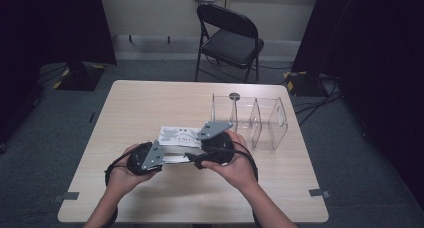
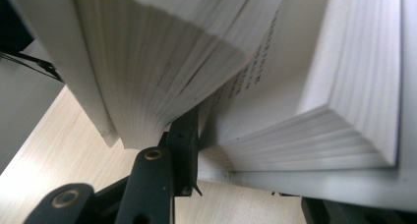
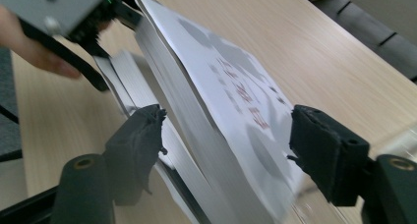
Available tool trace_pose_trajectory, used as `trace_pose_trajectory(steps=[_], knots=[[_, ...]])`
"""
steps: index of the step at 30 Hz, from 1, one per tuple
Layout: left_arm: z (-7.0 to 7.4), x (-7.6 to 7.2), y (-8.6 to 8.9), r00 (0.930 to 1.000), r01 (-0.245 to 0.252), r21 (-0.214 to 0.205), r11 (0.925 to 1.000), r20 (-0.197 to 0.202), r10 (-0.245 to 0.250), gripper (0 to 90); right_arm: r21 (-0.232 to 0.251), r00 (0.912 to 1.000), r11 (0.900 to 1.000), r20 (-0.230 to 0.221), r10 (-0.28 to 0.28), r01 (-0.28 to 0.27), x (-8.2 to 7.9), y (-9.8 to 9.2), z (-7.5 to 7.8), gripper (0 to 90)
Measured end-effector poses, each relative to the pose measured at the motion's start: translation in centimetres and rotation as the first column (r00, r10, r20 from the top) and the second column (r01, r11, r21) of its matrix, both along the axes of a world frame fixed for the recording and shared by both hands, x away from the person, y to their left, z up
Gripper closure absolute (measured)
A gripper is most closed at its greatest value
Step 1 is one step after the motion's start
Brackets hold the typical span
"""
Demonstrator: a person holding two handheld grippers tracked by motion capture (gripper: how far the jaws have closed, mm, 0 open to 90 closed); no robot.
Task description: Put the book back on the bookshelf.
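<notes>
Two hand-held grippers meet over one paperback book [image 1: 181,138] near the middle of the light wooden table [image 1: 150,103]; we see them from above, each in one of the person's hands.

Left gripper [image 1: 162,155]: at the book's near left side. In its own view one black jaw sits wedged in among the pages [image 2: 162,62], a fanned sheaf lifted to one side of it and a flat block of leaves lying on the other, printed lines showing in the gap. We read this as a clamp on part of the page block; the second jaw's contact is hidden from us.

Right gripper [image 3: 223,155]: its jaws stand wide apart either side of the book's raised white cover [image 3: 231,86], which bears grey ornament and reddish lettering. Neither pad presses on the cover or the pages; we note clear gaps on both sides. The left gripper's grey plate and the hand that holds it appear at the top left of that view.

Book: lying partly open, tilted up off the table, cover uppermost.

Just right of the hands stands a clear acrylic divided organiser [image 1: 255,119]. Beyond the table, a black folding chair [image 1: 229,38].
</notes>
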State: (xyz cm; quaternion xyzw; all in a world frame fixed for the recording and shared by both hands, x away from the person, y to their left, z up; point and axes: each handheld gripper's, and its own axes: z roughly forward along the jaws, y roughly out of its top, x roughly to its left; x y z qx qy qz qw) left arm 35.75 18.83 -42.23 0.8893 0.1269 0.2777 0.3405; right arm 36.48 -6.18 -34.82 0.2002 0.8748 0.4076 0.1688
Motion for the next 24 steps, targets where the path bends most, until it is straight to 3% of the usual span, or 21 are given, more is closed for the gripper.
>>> trace_pose_trajectory(steps=[2,5,11,14,17,20,21,24], knots=[[0.2,0.0,0.2,0.9999,0.009,0.0,1.0,-0.01,-0.009,61.1,0.028,0.9993,0.9995,-0.036,-0.011,0.012,-0.1,-1.1,-0.2,24.3],[0.5,-0.1,0.3,0.9996,0.007,0.01,0.9999,-0.028,-0.006,61.2,0.032,0.9972,0.999,-0.069,-0.03,0.032,-0.2,-2.5,-0.9,21.5],[1.1,0.1,0.5,0.9987,0.013,0.004,0.9999,-0.049,-0.013,61.5,0.056,0.9949,0.9971,-0.089,-0.047,0.052,-0.6,-4.2,-2.3,20.3],[1.2,0.2,0.5,0.9984,0.013,0.006,0.9999,-0.054,-0.013,61.5,0.047,0.9891,0.9966,-0.134,-0.061,0.068,-0.4,-5.4,-4.4,16.6],[1.4,0.2,0.5,0.9978,0.01,0.009,0.9999,-0.065,-0.01,61.5,0.029,0.9866,0.9975,-0.152,-0.059,0.064,-0.2,-5.9,-5.6,16.1],[1.6,0.3,0.5,0.9967,0.01,0.005,0.9999,-0.081,-0.009,61.7,0.031,0.9809,0.9957,-0.177,-0.081,0.088,0.0,-6.6,-7.8,16.2],[1.6,0.3,0.5,0.9967,0.01,0.005,0.9999,-0.081,-0.009,61.7,0.031,0.9809,0.9957,-0.177,-0.081,0.088,0.0,-6.6,-7.8,16.2],[1.8,0.2,0.5,0.996,0.01,0.016,0.9998,-0.089,-0.008,61.9,0.045,0.973,0.9934,-0.211,-0.094,0.106,0.3,-7.3,-10.5,16.9]])
